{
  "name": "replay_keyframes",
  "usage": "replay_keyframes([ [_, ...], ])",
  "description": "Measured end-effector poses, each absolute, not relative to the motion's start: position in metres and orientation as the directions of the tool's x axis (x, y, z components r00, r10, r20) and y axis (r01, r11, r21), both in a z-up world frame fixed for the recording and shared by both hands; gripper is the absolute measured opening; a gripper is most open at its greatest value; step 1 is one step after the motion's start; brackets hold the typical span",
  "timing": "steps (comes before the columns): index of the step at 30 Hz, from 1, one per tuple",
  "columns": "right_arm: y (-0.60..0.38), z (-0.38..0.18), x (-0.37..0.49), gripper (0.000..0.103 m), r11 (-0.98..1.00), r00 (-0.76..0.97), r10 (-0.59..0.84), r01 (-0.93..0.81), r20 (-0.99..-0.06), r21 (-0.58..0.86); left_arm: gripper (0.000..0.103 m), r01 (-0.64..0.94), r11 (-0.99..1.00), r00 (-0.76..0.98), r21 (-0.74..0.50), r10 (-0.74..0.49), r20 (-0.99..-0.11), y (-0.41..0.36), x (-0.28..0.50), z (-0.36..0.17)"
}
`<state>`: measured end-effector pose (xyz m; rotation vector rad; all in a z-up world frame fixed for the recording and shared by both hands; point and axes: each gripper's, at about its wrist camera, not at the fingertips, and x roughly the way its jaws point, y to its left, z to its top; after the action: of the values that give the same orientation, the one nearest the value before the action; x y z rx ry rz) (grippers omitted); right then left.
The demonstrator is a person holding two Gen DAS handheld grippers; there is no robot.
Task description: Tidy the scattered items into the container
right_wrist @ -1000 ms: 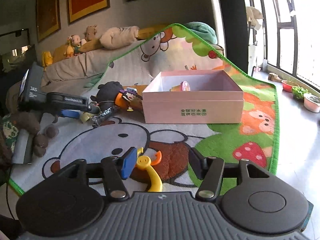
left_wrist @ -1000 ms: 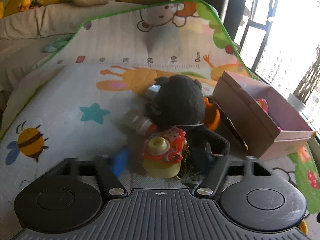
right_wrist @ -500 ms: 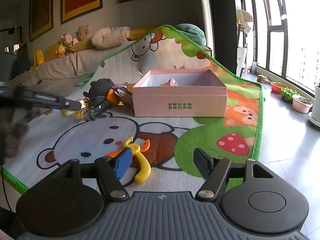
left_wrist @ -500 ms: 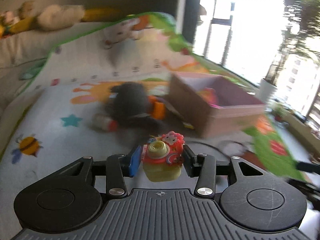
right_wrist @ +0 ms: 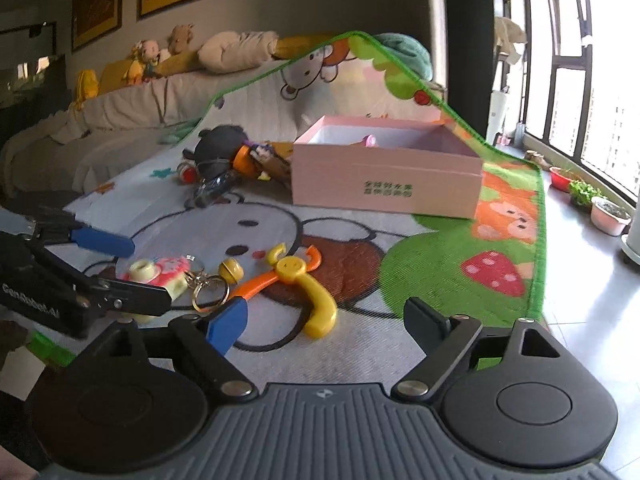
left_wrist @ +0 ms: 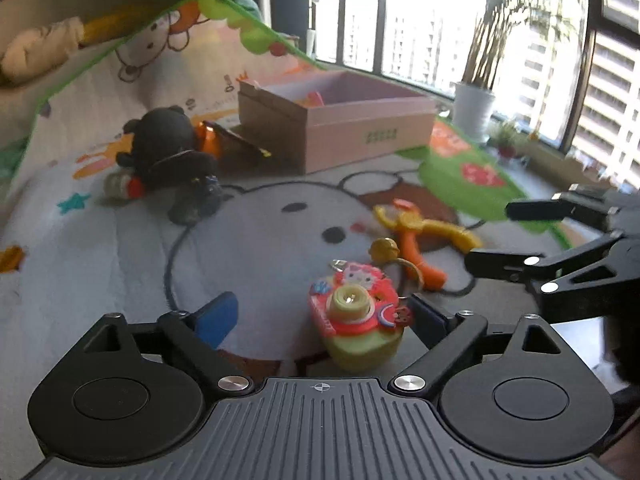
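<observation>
1. Left gripper (left_wrist: 324, 316): the jaws are spreading apart. The blue pad sits well left of the toy camera keychain (left_wrist: 356, 312); the dark right finger is just beside the toy's right edge. Contact on that side cannot be confirmed, and no pad presses on the toy.
2. Toy camera keychain: red and pink face, yellow-green body, round lens facing the left wrist camera. It lies between the left gripper's fingers, nearer the right one. Its key ring and a small gold bell (left_wrist: 383, 249) extend beyond it, away from the gripper.
3. Right gripper (right_wrist: 324, 320): the jaws are spreading apart and nothing is gripped. The yellow and orange slingshot toy (right_wrist: 298, 280) lies on the mat just ahead of the fingers, nearer the blue left pad, with its yellow handle pointing into the gap.
4. In the right wrist view, the left gripper enters from the left edge with the toy camera keychain (right_wrist: 160, 274) lying between its two fingers.
5. Container: the pink box (right_wrist: 384, 184) stands on the cartoon play mat (right_wrist: 460, 280) well beyond both grippers. A small pink item shows inside it.
6. Other items: a black plush toy (left_wrist: 164, 148) lies on the mat to the left of the box, with further small objects clustered beside it.
</observation>
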<state>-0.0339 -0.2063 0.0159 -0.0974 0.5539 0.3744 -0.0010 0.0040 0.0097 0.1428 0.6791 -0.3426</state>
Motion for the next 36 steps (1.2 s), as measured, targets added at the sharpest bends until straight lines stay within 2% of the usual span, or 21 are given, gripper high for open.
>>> replay_keyframes([
  [5, -0.199, 0.015, -0.027, 0.086, 0.924, 0.779, 0.323, -0.382, -0.538, 0.002, 0.100, 0.226, 0.961, 0.786, 0.161, -0.082, -0.613, 0.013, 0.009, 0.007],
  [7, -0.197, 0.015, -0.024, 0.086, 0.924, 0.775, 0.324, -0.382, -0.543, 0.005, 0.099, 0.159, 0.975, 0.795, 0.154, -0.034, -0.605, 0.023, 0.017, 0.006],
  [11, -0.188, 0.013, -0.019, 0.088, 0.920, 0.759, 0.329, -0.392, -0.562, 0.009, 0.100, 0.152, 0.988, 0.771, 0.028, -0.101, -0.629, 0.043, 0.025, 0.007],
  [17, -0.170, 0.007, -0.019, 0.092, 0.913, 0.753, 0.330, -0.407, -0.569, -0.009, 0.103, 0.157, 0.987, 0.758, -0.017, -0.132, -0.639, 0.048, 0.029, 0.004],
  [19, -0.169, 0.007, -0.018, 0.084, 0.914, 0.756, 0.325, -0.405, -0.569, -0.016, 0.103, 0.156, 0.988, 0.759, -0.018, -0.132, -0.637, 0.047, 0.029, 0.004],
  [21, -0.172, 0.009, -0.018, 0.066, 0.907, 0.742, 0.349, -0.421, -0.572, 0.008, 0.103, 0.154, 0.988, 0.761, -0.019, -0.131, -0.636, 0.046, 0.029, 0.003],
  [24, -0.171, 0.011, -0.021, 0.048, 0.902, 0.742, 0.352, -0.432, -0.571, -0.004, 0.103, 0.152, 0.988, 0.762, -0.020, -0.130, -0.634, 0.045, 0.028, 0.003],
  [25, -0.171, 0.011, -0.021, 0.045, 0.902, 0.742, 0.351, -0.431, -0.571, -0.005, 0.103, 0.151, 0.988, 0.762, -0.020, -0.129, -0.634, 0.045, 0.028, 0.003],
  [36, -0.174, 0.016, -0.021, 0.045, 0.908, 0.745, 0.337, -0.419, -0.576, -0.010, 0.103, 0.152, 0.988, 0.762, -0.020, -0.130, -0.635, 0.047, 0.027, 0.004],
])
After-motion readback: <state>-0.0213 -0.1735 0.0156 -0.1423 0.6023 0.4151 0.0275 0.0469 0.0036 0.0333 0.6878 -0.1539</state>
